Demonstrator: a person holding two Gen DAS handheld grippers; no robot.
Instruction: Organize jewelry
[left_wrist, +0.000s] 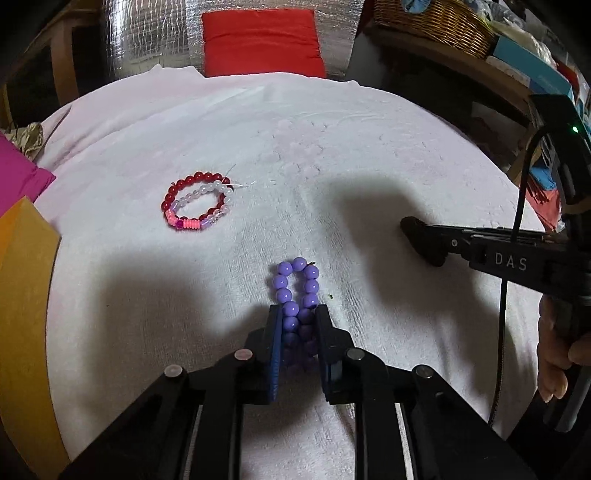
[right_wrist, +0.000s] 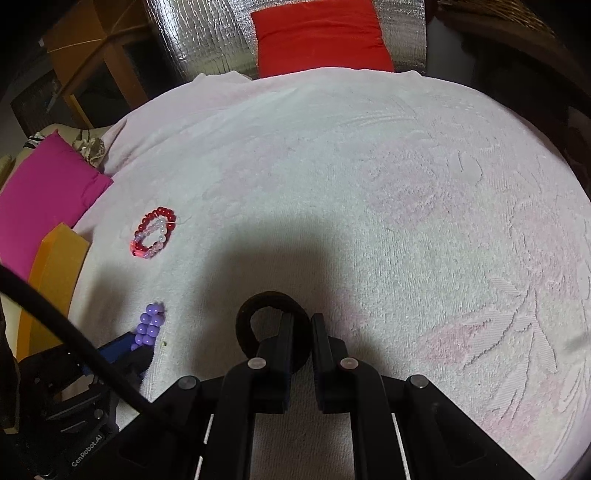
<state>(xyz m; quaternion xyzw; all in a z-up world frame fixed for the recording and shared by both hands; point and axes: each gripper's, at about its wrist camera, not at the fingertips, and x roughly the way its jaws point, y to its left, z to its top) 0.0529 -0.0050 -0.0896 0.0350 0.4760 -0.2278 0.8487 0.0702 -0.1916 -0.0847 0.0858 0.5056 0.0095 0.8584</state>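
Bracelets already grouped lay at the left of the white towel (left_wrist: 369, 155): a red bead bracelet (left_wrist: 176, 189) with a white-and-pink bead bracelet (left_wrist: 207, 206) resting inside and across its ring, the two touching. I judged that pair to be the sorted part of the job, set near the magenta cushion (left_wrist: 18, 177) and the orange box (left_wrist: 26, 288).

Nearer the middle, my left gripper (left_wrist: 297, 325) had its fingers clenched on the purple bead bracelet (left_wrist: 295, 284), pinching the loop flat so that its two strands ran side by side between the pads while the free end lay out ahead on the towel. It sat well apart from the grouped pair, so I took moving it across to them as a step not yet done.

Further right, my right gripper (right_wrist: 299, 332) was closed on a black ring-shaped band (right_wrist: 251, 317), one finger through its opening, its rim caught between the pads. It also lay far from the pile.

By my reckoning two pieces were placed and two were in hand, roughly halfway.
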